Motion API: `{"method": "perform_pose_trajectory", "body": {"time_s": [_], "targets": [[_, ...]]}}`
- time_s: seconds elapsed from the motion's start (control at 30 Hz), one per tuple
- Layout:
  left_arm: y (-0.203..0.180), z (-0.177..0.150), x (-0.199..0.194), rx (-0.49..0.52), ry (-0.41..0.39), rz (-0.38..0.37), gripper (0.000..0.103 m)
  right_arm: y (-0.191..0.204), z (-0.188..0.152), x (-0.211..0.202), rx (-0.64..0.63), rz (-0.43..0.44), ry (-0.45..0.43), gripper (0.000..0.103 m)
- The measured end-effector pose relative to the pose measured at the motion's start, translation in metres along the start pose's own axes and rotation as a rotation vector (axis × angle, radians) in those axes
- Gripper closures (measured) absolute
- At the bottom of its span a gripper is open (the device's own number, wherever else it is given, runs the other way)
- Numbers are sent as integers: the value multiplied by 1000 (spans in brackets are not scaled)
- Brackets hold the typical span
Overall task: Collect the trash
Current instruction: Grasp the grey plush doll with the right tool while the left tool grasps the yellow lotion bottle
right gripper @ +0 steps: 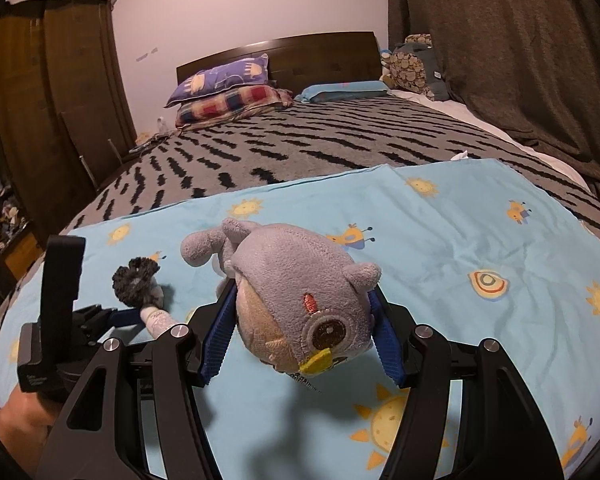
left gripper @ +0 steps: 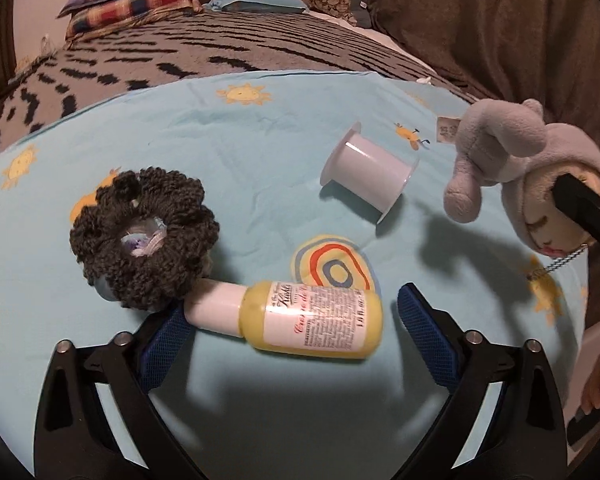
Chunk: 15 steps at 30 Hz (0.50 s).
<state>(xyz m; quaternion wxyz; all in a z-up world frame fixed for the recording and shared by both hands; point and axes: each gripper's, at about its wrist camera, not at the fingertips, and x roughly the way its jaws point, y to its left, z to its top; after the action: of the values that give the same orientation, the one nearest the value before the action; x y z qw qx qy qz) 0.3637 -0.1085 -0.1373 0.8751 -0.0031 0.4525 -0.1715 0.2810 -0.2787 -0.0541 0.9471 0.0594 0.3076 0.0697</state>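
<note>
My left gripper (left gripper: 292, 320) is open, its blue pads on either side of a yellow lotion bottle (left gripper: 300, 318) with a white cap that lies on the light blue sheet (left gripper: 240, 152). A dark grey knitted scrunchie (left gripper: 142, 236) lies against the bottle's cap end. An empty white tape spool (left gripper: 370, 172) lies further back. My right gripper (right gripper: 300, 332) is shut on a grey plush toy (right gripper: 300, 300) and holds it above the sheet; the toy also shows in the left wrist view (left gripper: 520, 172), at the right.
The sheet lies on a bed with a grey black-striped blanket (right gripper: 300, 140). Pillows (right gripper: 228, 92) and a headboard are at the far end. A brown curtain (right gripper: 520, 60) hangs on the right, a wooden wardrobe (right gripper: 52, 100) stands on the left.
</note>
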Motion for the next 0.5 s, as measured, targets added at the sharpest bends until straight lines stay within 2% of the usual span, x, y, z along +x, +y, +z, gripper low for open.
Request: {"method": "perform_pose_trajectory", "body": {"time_s": [0.03, 0.27, 0.5], "targets": [[-1, 0, 0, 5, 1, 8, 22, -1, -1, -1, 0, -4, 0, 40], [-5, -12, -25, 24, -18, 11, 22, 0, -6, -22, 4, -6, -4, 40], [-17, -49, -95, 55, -84, -3, 22, 15, -17, -76, -1, -4, -33, 40]]}}
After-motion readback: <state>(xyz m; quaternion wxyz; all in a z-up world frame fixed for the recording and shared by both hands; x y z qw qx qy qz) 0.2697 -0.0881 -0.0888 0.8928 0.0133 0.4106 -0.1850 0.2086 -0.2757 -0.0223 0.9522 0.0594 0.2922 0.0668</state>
